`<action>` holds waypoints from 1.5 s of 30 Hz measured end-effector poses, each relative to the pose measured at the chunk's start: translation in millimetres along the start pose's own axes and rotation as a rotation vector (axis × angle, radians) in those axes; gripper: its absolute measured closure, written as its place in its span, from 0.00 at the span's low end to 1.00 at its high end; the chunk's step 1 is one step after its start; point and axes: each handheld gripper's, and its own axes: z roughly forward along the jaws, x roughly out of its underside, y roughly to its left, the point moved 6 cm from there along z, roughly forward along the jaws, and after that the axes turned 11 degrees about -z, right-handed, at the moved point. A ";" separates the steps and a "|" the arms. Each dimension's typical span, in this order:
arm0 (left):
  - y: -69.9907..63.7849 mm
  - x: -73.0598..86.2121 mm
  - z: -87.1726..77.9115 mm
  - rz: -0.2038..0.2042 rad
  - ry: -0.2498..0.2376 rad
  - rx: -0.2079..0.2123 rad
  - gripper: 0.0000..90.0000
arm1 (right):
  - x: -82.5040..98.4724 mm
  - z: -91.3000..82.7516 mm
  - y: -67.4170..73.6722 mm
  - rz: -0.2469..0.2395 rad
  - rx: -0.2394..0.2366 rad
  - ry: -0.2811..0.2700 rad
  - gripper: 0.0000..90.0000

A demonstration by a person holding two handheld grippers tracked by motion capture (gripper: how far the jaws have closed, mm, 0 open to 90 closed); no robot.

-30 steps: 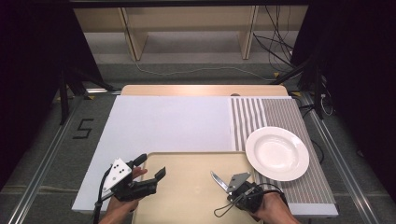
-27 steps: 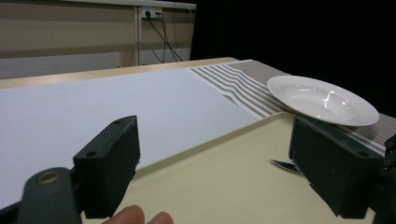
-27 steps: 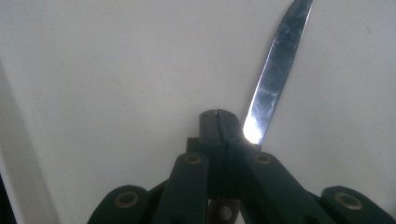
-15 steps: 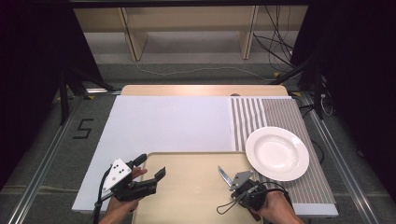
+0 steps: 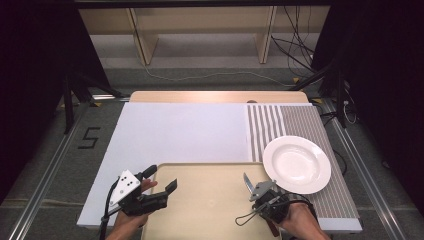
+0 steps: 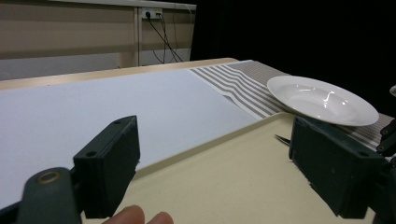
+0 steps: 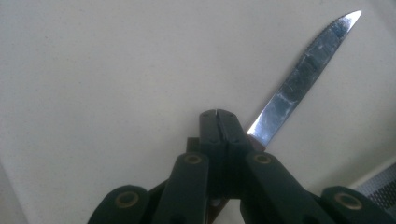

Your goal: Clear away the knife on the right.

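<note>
Overhead, right gripper (image 5: 256,192) w/ jaws clamped on a knife (image 5: 248,182) (blade pointing away) above beige tray (image 5: 205,210), white plate (image 5: 296,164) just beside, left gripper (image 5: 160,180) jaws wide apart, nothing between.

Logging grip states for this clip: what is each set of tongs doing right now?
Left tongs: open, holding nothing.
Right tongs: closed on a knife.

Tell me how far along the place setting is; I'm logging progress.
Done: the white plate sits on the striped mat. In hand: the right gripper is shut on a knife, blade over the beige tray. The left gripper is open, holding nothing. Left, probably: laying the knife beside the plate.
</note>
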 end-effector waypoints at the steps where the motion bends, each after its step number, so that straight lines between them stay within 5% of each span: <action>1: 0.1 0.0 0.0 0.000 0.000 0.000 0.18 | 0.6 -0.4 -0.8 0.011 0.005 0.002 1.00; 26: 1.1 0.2 -1.5 -0.002 0.000 -0.007 0.18 | 18.4 -7.0 -17.5 0.066 0.005 0.005 1.00; 32: 1.2 0.3 -1.5 -0.001 0.001 -0.006 0.18 | 16.8 -10.2 -19.7 0.069 0.004 -0.039 0.95; 36: 1.1 0.2 -1.5 -0.001 0.001 -0.006 0.18 | 15.5 -11.7 -21.4 0.073 0.014 -0.056 0.82; 39: 1.2 0.4 -1.4 -0.001 0.001 -0.006 0.18 | 10.9 -15.8 -23.9 0.116 0.005 -0.098 0.61; 45: 1.4 0.5 -1.4 -0.002 0.003 -0.006 0.18 | 0.6 -28.1 -27.9 0.162 0.021 -0.243 0.39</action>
